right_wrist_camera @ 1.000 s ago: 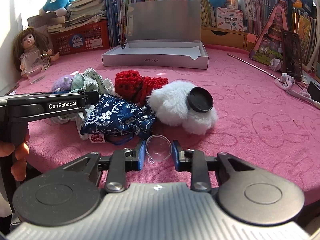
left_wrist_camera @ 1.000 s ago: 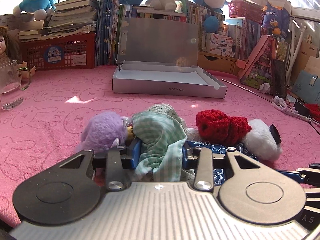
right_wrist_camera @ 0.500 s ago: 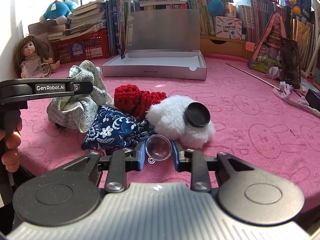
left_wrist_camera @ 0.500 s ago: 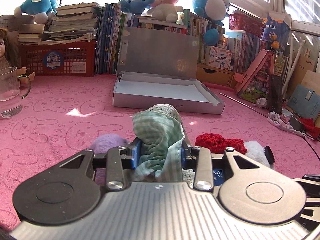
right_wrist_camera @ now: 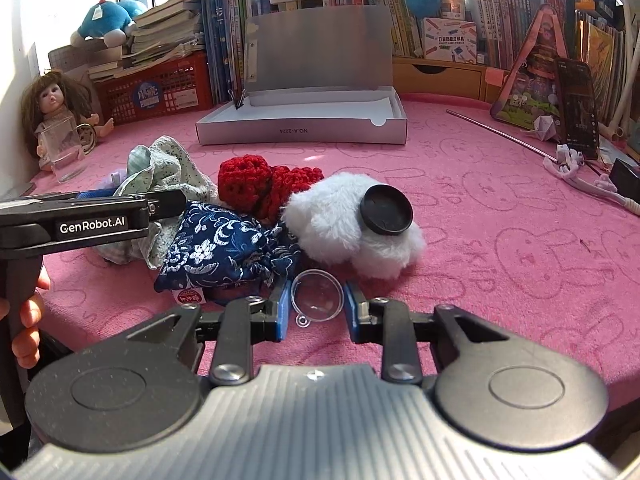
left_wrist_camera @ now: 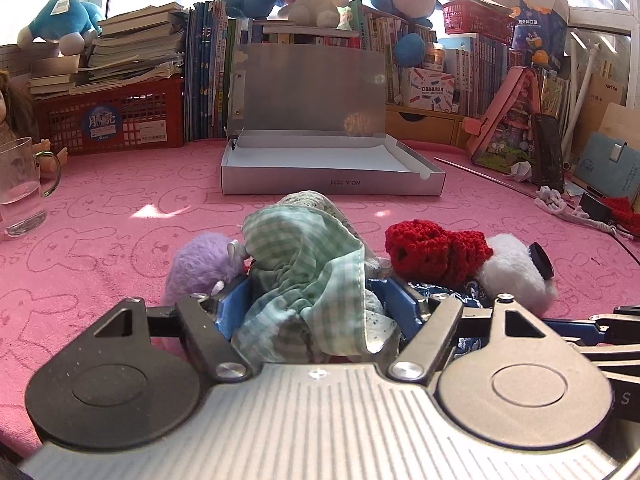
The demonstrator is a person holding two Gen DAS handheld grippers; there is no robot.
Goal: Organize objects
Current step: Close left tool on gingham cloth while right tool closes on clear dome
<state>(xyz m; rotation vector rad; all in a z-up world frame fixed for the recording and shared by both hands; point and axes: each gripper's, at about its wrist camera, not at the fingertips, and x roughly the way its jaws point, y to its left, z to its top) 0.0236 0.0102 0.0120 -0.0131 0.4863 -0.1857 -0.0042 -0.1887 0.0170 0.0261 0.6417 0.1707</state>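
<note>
A crumpled green checked cloth (left_wrist_camera: 308,276) lay directly between the blue pads of the left gripper (left_wrist_camera: 316,308), bunched high and spilling forward and over the right-hand pad. The jaws were opening; the pads stood apart from the fabric's sides, so the cloth looked released rather than squeezed. It had no clear long axis, just a heap. Touching it on the left of the jaws sat a purple fluffy toy (left_wrist_camera: 200,268); to the right, a red crocheted piece (left_wrist_camera: 432,248) and a white furry toy (left_wrist_camera: 516,276).

Straight ahead, well apart across bare pink tablecloth (left_wrist_camera: 120,216), stood the open silver box (left_wrist_camera: 332,180), its lid upright at the back and its low front wall facing the jaws. That path looked free.

The right gripper (right_wrist_camera: 318,308) stayed low at the table's near edge, jaws clenched on a clear plastic half-sphere (right_wrist_camera: 318,296), with a blue patterned pouch (right_wrist_camera: 224,252) just ahead-left. The left gripper was clearly the nearer to the cloth.
</note>
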